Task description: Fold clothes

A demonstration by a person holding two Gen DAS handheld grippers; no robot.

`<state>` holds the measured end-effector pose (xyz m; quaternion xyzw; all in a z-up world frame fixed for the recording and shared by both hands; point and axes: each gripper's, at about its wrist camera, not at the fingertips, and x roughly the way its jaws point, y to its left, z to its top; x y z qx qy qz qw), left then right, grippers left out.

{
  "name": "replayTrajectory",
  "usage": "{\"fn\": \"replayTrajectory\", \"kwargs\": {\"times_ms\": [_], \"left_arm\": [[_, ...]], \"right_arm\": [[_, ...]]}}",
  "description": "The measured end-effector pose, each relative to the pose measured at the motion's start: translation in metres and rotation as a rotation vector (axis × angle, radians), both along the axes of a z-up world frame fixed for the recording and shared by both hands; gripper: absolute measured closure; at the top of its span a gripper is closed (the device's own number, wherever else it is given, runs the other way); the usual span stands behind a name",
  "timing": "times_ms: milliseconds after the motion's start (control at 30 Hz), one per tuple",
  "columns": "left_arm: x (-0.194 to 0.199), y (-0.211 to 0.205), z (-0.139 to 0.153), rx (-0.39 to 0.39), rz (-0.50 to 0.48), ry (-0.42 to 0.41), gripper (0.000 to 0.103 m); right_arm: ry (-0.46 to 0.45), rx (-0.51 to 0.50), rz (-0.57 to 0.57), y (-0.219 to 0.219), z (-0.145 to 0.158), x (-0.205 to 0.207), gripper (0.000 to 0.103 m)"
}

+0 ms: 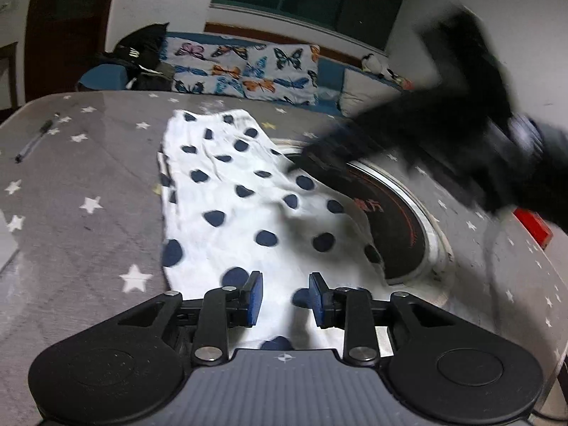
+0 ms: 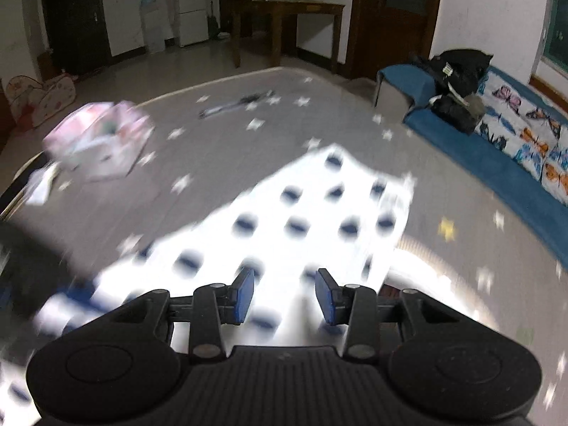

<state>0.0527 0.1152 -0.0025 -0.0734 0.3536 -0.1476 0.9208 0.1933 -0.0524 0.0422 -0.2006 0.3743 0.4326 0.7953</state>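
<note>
1. My left fingers (image 1: 254, 298) stand well apart with nothing between the blue pads; my left gripper (image 1: 285, 296) hangs over the near end of the white garment with navy dots (image 1: 245, 198)
2. That garment lies flat on the grey star-print table (image 1: 88, 184), running away from my left fingers toward the far edge, its right side draped over the rim of a round black cooktop (image 1: 397, 220) set into the table
3. A pen (image 1: 35, 142) lies on the table far left, well apart from the cloth
4. My right gripper (image 2: 285, 293) shows as a dark blur at upper right of the left view, above the cooktop
5. My right fingers (image 2: 245, 294) are likewise spread with an empty gap, poised over the blurred dotted garment (image 2: 294, 220), which stretches ahead and to their left
6. A pink-and-white bundle (image 2: 103, 142) sits on the table far left of them
</note>
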Motion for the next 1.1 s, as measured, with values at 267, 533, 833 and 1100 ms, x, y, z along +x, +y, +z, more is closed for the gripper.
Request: {"fn": "replayTrajectory", "kwargs": {"times_ms": [267,533,833,1100], "left_arm": [[-0.008,0.009,-0.008,0.113,0.038,0.004,0.075],[-0.044,0.002,0.008,0.122,-0.008,-0.038,0.075],[-0.071,-0.005,-0.001,0.166,-0.027,-0.028,0.075],[-0.095,-0.009,0.009,0.159,-0.040,-0.065,0.075]], "right_arm": [[0.041,-0.018,-0.027,-0.037,-0.031,-0.062,0.065],[0.019,0.037,0.037,-0.038,-0.012,-0.104,0.065],[0.008,-0.023,0.094,-0.036,-0.026,-0.146,0.065],[-0.011,0.043,0.180,-0.030,-0.003,-0.180,0.065]]}}
